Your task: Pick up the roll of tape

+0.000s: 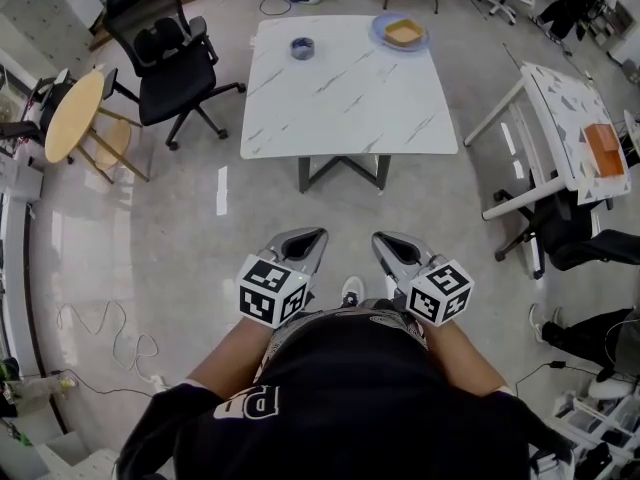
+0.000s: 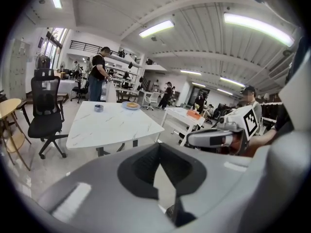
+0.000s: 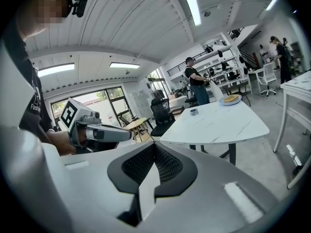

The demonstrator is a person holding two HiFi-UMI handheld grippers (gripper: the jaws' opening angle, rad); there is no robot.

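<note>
The left gripper (image 1: 316,238) and right gripper (image 1: 383,241) were shut and empty, and a long reach could knock the roll of tape (image 1: 302,48) off the table (image 1: 350,98).

left tool (image 1: 320,234): jaws together, empty | right tool (image 1: 378,237): jaws together, empty | both at waist

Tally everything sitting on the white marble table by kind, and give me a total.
Roll of tape: 1
Blue plate: 1
Tan item on the plate: 1
Total: 3
</note>
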